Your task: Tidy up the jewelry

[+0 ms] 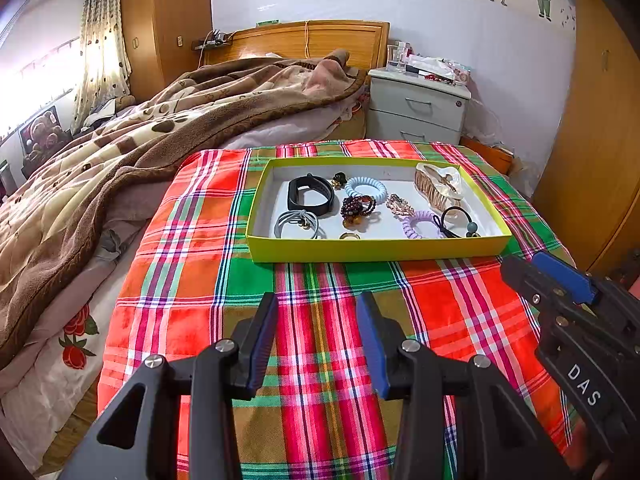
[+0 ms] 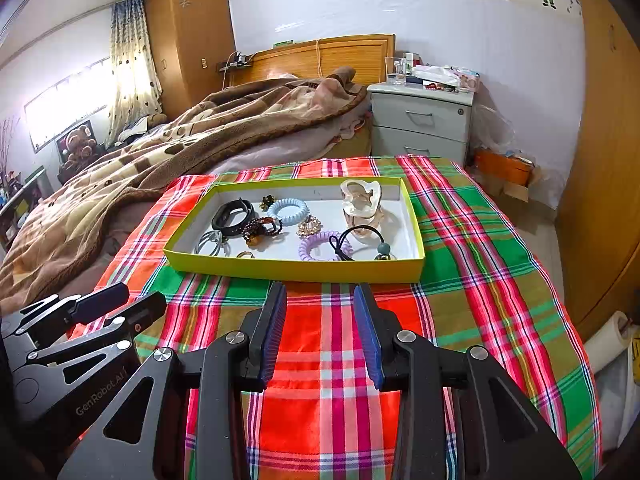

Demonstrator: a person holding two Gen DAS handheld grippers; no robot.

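A yellow-green tray [image 1: 376, 249] [image 2: 296, 271] lies on the plaid cloth and holds the jewelry: a black band [image 1: 311, 196] [image 2: 234, 213], a pale blue coil tie [image 1: 366, 188] [image 2: 288, 210], dark bead bracelets [image 1: 358, 206] [image 2: 260, 229], a purple coil tie [image 1: 416, 224] [image 2: 314, 245], a beige hair claw [image 1: 438, 186] [image 2: 362, 202], grey ties [image 1: 298, 224] and a black tie [image 2: 352, 240]. My left gripper [image 1: 316, 304] is open and empty, short of the tray. My right gripper [image 2: 319, 294] is open and empty, just before the tray's near wall.
The plaid cloth [image 1: 320, 320] covers the foot of a bed with a brown blanket [image 1: 120, 152] to the left. A grey nightstand [image 1: 416, 108] stands behind. A wooden wardrobe [image 2: 600, 160] is on the right. The right gripper shows in the left wrist view [image 1: 540, 276].
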